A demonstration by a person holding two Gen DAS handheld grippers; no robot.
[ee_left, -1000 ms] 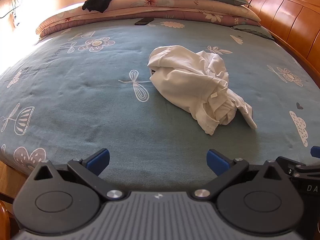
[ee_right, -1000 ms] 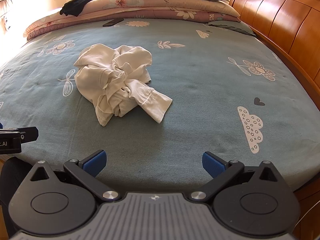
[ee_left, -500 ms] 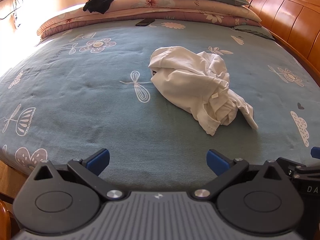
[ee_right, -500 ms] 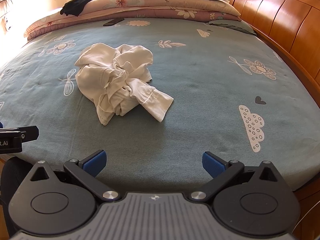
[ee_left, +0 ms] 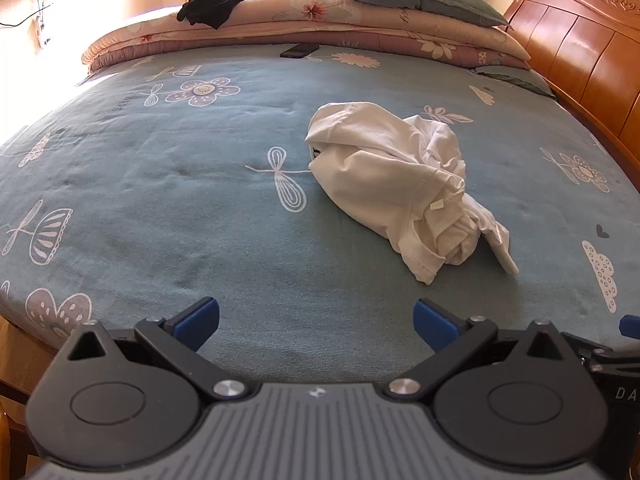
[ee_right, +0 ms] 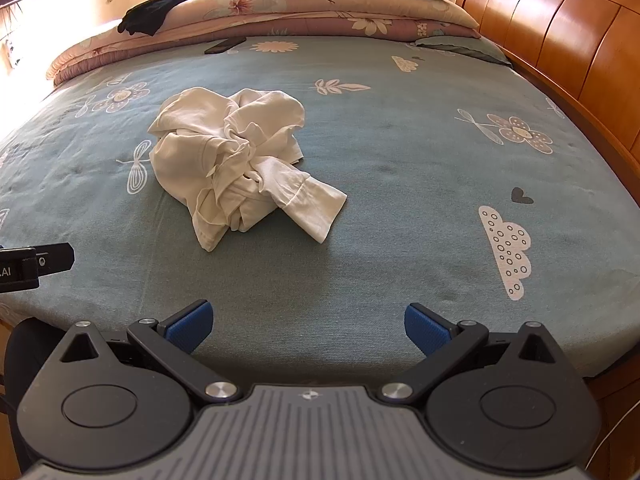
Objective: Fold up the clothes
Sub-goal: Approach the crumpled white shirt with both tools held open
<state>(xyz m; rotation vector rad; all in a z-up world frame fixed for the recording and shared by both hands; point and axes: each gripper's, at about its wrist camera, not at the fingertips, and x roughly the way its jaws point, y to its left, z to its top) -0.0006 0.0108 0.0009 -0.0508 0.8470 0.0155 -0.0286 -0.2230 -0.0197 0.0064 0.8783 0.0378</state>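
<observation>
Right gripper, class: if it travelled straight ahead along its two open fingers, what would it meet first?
Probably the blue-green patterned bed sheet. The right gripper points at bare sheet, with the crumpled white garment slightly left of its line; depth is uncertain.

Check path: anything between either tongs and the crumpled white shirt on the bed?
Nothing visible. Only bare blue patterned bedsheet lies between the open right tongs or open left tongs and the crumpled white cotton shirt.
</observation>
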